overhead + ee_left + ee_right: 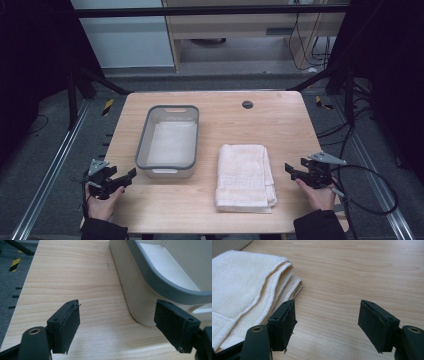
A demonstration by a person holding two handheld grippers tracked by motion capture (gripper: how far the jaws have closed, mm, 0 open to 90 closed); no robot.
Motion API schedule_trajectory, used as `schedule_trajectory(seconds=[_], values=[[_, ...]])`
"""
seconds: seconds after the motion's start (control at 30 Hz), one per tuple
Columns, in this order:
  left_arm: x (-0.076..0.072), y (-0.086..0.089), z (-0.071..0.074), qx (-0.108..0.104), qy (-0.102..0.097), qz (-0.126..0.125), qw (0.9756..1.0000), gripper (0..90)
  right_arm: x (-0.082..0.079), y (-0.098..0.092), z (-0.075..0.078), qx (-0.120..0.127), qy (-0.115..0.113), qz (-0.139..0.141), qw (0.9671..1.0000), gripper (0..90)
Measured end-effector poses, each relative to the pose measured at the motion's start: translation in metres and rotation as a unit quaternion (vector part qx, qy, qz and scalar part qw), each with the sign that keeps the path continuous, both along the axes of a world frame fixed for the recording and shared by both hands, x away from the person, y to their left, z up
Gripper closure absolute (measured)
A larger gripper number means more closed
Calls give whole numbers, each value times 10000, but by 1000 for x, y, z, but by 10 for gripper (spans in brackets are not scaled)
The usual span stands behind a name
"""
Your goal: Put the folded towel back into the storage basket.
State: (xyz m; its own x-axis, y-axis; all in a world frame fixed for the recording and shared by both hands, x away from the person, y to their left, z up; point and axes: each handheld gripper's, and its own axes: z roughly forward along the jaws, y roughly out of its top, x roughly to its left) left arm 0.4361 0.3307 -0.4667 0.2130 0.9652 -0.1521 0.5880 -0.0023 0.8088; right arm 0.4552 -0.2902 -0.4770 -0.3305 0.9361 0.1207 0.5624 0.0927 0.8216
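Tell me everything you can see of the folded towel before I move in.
The towel is cream-white terry cloth, folded into a neat rectangle of several layers, with stitched hems along its stacked edges and a faint woven band near its front end. It lies flat on the wooden table, near the front edge, just right of the grey-rimmed bin and apart from it. The right gripper, jaws open, sits beside its right side without touching it. Nothing rests on it.
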Motion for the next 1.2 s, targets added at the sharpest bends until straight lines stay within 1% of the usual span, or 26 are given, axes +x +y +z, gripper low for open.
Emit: schedule_trajectory(seconds=[0.1, 0.13, 0.17, 0.23, 0.37, 0.5, 0.57, 0.7, 0.73, 0.77, 0.83, 0.87, 0.9, 0.97, 1.03, 1.2], values=[[-1, -2, 1, 15, -5, -53, 10000, 200, 0, 1, 1, -14, 22, 16, 10000, 307], [-2, -3, 2, 9, -25, -83, 10000, 200, 0, 1, 1, -80, 0, 38, 10000, 307], [-2, -3, 3, 9, -34, -82, 10000, 201, -1, 2, 2, -93, -15, 40, 9999, 308], [-5, -4, 6, -6, -138, -76, 9999, 214, -1, 2, 4, -106, -65, 61, 9999, 312], [-7, -5, 8, 2, -204, -101, 9997, 231, -2, 3, 5, -74, -44, 65, 9999, 315], [-9, -6, 11, -10, -249, -147, 9996, 256, -3, 4, 8, -59, -106, 130, 9998, 323], [-9, -7, 12, -57, -260, -170, 9995, 268, -3, 5, 11, 48, -135, 178, 9997, 328], [-10, -8, 16, -101, -297, -187, 9993, 287, -2, 6, 15, 78, -196, 182, 9996, 334], [-12, -9, 19, -129, -367, -201, 9990, 296, -3, 6, 17, 87, -234, 217, 9995, 336], [-13, -10, 20, -133, -395, -186, 9990, 301, -3, 7, 18, 99, -239, 226, 9994, 338], [-14, -12, 23, -162, -513, -171, 9984, 317, -3, 8, 21, 61, -275, 249, 9993, 338], [-14, -12, 23, -162, -513, -171, 9984, 324, -3, 9, 22, 33, -307, 266, 9992, 338], [-15, -13, 25, -182, -556, -166, 9981, 332, -3, 10, 24, 34, -323, 281, 9991, 340], [-15, -15, 26, -205, -569, -191, 9980, 337, -2, 11, 26, 79, -342, 296, 9989, 343], [-14, -16, 28, -219, -565, -217, 9979, 341, -1, 13, 29, 42, -353, 317, 9989, 344], [-12, -21, 32, -286, -591, -244, 9975, 346, 2, 15, 33, 69, -392, 374, 9985, 340]])
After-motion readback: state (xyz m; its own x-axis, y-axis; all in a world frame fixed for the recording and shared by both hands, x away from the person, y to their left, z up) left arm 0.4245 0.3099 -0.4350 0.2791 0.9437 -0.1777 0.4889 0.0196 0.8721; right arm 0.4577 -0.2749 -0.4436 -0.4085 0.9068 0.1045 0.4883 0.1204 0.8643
